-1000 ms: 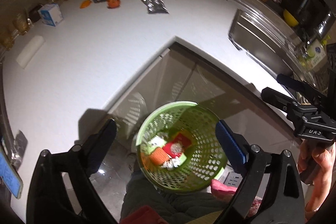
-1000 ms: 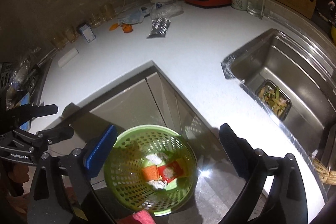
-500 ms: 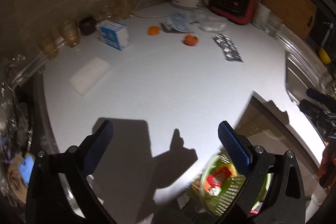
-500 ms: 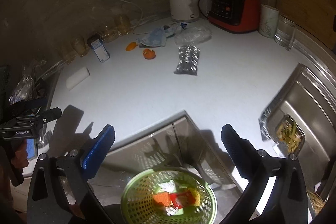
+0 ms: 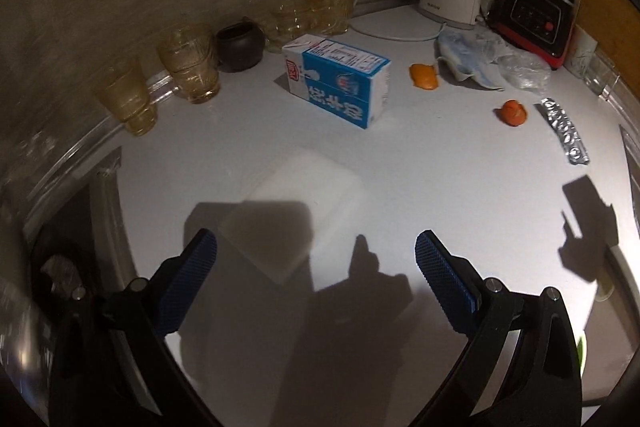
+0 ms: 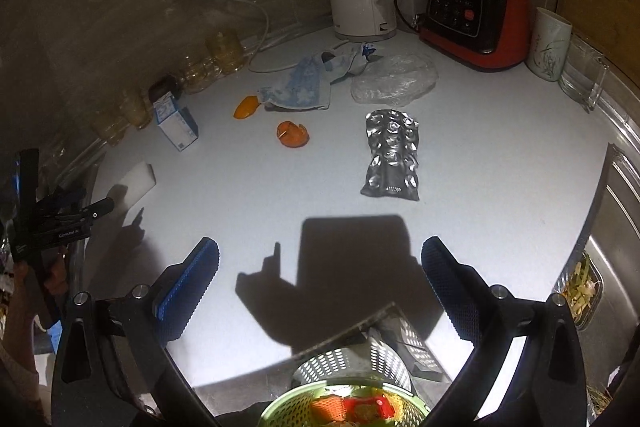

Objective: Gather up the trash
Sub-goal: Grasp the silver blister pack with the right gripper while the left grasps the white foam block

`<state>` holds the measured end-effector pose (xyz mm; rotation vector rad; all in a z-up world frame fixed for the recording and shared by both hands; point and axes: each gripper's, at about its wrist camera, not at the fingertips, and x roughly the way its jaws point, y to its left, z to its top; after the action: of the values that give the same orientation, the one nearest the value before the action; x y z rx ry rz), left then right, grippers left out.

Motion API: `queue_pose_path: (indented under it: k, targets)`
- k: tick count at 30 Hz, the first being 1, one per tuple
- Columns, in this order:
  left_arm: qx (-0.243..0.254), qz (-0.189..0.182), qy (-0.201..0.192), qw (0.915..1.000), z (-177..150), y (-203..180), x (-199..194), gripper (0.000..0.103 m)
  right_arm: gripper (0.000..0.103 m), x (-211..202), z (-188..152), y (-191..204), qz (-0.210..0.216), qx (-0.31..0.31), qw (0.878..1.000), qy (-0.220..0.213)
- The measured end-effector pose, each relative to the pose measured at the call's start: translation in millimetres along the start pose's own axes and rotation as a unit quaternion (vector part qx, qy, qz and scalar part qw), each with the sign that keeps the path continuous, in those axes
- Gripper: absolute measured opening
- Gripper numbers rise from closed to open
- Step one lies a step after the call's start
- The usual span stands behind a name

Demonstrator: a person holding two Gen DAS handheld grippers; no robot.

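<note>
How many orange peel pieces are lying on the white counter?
2. One orange peel piece lies beside the blue crumpled wrapper; the other peel piece lies nearer, left of the silver blister pack. More may be hidden under the wrappers.

left gripper (image 5: 316, 259): jaws spread wide, nothing between the blue pads (image 5: 188, 283), held above the counter, angled down
right gripper (image 6: 320, 267): jaws spread wide, empty, blue pads (image 6: 450, 293) apart, tilted down over the counter edge
left hand (image 6: 24, 287): wrapped round the left gripper's handle, seen at the right view's left edge
</note>
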<state>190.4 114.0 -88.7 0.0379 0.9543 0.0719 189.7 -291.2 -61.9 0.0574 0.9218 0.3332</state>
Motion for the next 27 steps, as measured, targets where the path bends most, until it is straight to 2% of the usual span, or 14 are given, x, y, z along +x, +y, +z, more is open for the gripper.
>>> queue_pose_path:
  k: [9, 12, 16, 18, 20, 24, 27]
  targets:
    - [0.042, 0.009, 0.037, 0.9984, 14.2, 14.6, 57.3, 0.095, 0.101, 43.9, 20.2, -0.5, -0.015, 0.009, 0.999, 0.028]
    - [0.041, 0.007, 0.052, 0.9978, 16.3, 18.0, 70.9, 0.095, 0.101, 53.3, 26.8, -2.8, -0.021, 0.014, 0.999, 0.032]
    - [0.032, -0.005, 0.050, 0.9982, 17.5, 21.3, 73.8, 0.095, 0.101, 62.0, 35.3, -8.0, -0.023, 0.025, 0.999, 0.034]
    - [0.035, -0.009, 0.048, 0.9982, 16.4, 19.5, 73.4, 0.090, 0.101, 65.8, 38.9, -11.0, -0.026, 0.029, 0.999, 0.034]
    - [0.039, -0.020, 0.045, 0.9980, 14.8, 16.0, 70.2, 0.078, 0.101, 69.3, 42.4, -14.3, -0.030, 0.033, 0.998, 0.033]
    - [0.053, -0.007, 0.037, 0.9979, 10.1, 3.1, 64.8, 0.076, 0.101, 77.6, 47.6, -25.2, -0.041, 0.045, 0.998, 0.034]
    - [0.057, -0.017, 0.038, 0.9975, 8.2, -5.8, 60.9, 0.075, 0.101, 88.1, 52.0, -37.8, -0.056, 0.061, 0.996, 0.035]
